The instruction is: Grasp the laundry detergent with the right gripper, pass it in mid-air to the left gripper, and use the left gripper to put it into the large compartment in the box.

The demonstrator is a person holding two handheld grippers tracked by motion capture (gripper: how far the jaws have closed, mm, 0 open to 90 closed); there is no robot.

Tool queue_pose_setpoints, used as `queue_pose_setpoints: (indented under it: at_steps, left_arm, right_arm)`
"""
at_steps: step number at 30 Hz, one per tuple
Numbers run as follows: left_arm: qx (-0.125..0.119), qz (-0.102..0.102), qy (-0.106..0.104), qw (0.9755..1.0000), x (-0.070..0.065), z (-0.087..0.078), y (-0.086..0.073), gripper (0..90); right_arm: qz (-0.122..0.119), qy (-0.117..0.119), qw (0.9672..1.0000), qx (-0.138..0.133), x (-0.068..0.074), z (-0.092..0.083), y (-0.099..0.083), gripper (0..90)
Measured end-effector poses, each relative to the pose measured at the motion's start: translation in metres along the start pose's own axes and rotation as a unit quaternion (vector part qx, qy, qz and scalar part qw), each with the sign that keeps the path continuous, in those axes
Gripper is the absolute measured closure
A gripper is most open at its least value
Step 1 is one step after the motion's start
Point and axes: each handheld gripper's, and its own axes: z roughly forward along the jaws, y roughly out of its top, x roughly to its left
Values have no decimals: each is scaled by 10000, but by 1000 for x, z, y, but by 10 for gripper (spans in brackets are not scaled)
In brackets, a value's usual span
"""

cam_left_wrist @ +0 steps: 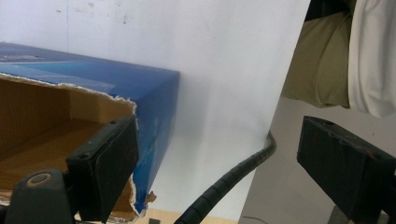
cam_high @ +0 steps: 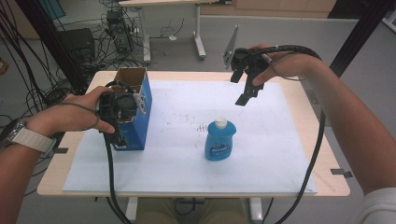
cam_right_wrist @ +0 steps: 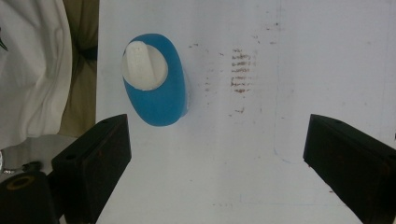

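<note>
**Left tool at the box, right tool hanging open above the bottle**

The left tool (cam_high: 122, 108) is sitting at the open top of the blue cardboard box (cam_high: 140, 119), which is standing upright near the left edge of the white sheet (cam_high: 261, 154) covering the surface (cam_high: 306, 100). In the left gripper view its jaws are standing wide apart: one is lying against the torn rim of the box (cam_left_wrist: 159, 93) at the brown inside, the other is hanging free over the edge of the sheet, so nothing is being pinched between them.

The right tool (cam_high: 247, 86) is hovering in the air over the far side of the sheet, pointing downward, its jaws spread wide and holding nothing. The blue bottle (cam_high: 219, 140) with the white cap is standing upright near the middle of the sheet, well apart from the box. In the right gripper view the bottle (cam_right_wrist: 156, 79) is showing from above, beyond the left jaw and not between the two.
</note>
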Motion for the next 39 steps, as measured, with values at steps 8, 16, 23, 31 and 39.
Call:
queue_pose_setpoints:
  at_steps: [8,16,23,31,39]
  left_arm:
    - [18,-32,8,10000,-2,0,2,133]
    - [-5,-29,35,10000,-3,0,4,133]
    - [-4,-77,71,9999,-3,0,4,126]
    - [-86,-126,117,9998,-4,2,6,124]
    - [-71,-147,109,9998,-6,5,8,121]
  right_arm:
    - [-33,24,9999,-115,7,0,-8,76]
    - [-105,92,9998,-157,15,0,-12,71]
    - [-169,202,9996,-94,19,8,-13,65]
    - [-220,287,9993,-130,21,17,-18,65]
    - [-315,319,9988,-212,25,24,-24,61]
